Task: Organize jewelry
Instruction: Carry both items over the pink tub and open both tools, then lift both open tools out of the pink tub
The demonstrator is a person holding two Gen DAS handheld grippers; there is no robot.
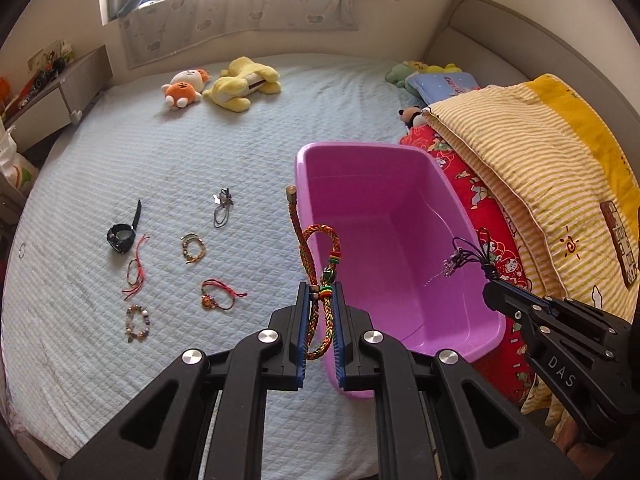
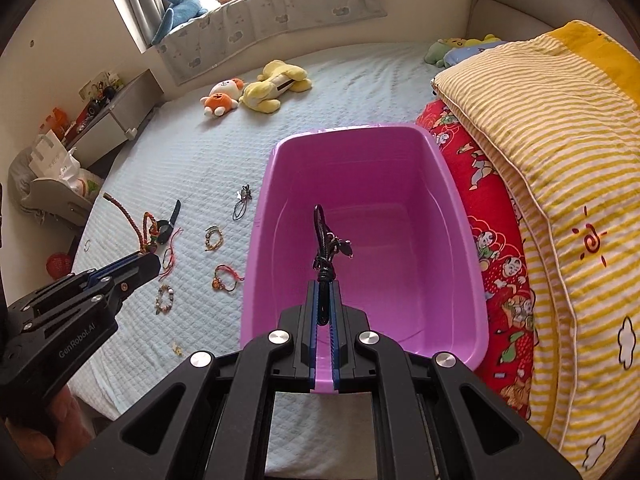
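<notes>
Purple plastic tub (image 2: 364,216) sits on the bed (image 1: 120,168), empty, beside a red quilt (image 2: 496,248). The left gripper (image 1: 320,292) pinches a braided cord (image 1: 316,240) just at the tub's near rim; the right gripper (image 2: 325,286) is clamped on a dark cord charm (image 2: 326,240) over the tub's middle. Released here, the braid could catch the rim and slide back onto the bed. Six pieces lie loose on the bed, a beaded bracelet (image 1: 137,322) nearest. Gripper bodies read "DAS" and "GenRobot.AI".

Glossy smooth purple plastic tub (image 2: 360,184), quilted matt cloth bedspread (image 1: 160,152), braided cord bracelet (image 1: 320,248), plush toys (image 1: 240,84).
</notes>
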